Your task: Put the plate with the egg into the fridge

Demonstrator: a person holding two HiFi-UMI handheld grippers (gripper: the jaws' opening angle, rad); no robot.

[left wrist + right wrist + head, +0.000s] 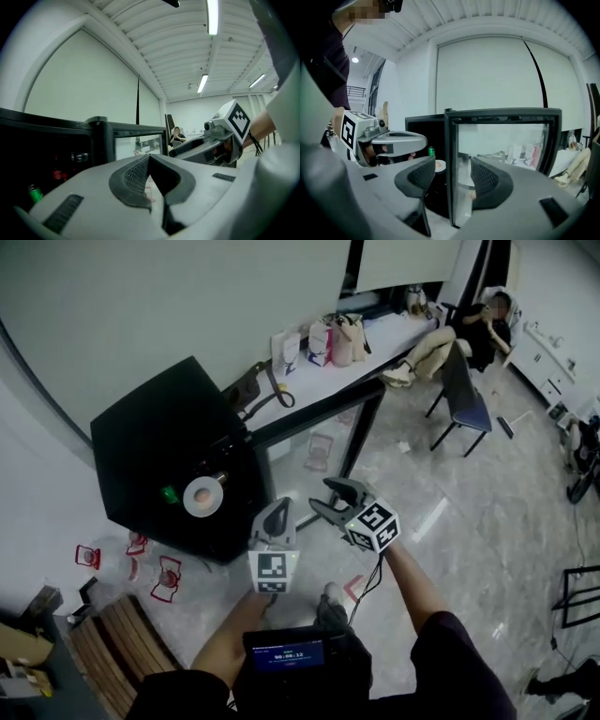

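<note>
Holds the left gripper (277, 510) with fingers pressed together on nothing and the right gripper (330, 495) spread empty before the open fridge (159, 427), plate with egg (189, 499) inside.

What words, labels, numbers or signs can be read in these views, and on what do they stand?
Chest screen: a row of timer-like digits, too small to read for certain.
Left cube and right cube: black-and-white square markers, no words.
Bags on the desk: print too blurred to read.
Red-marked packs on the floor: too small to read.
Nothing else carries text.
</note>
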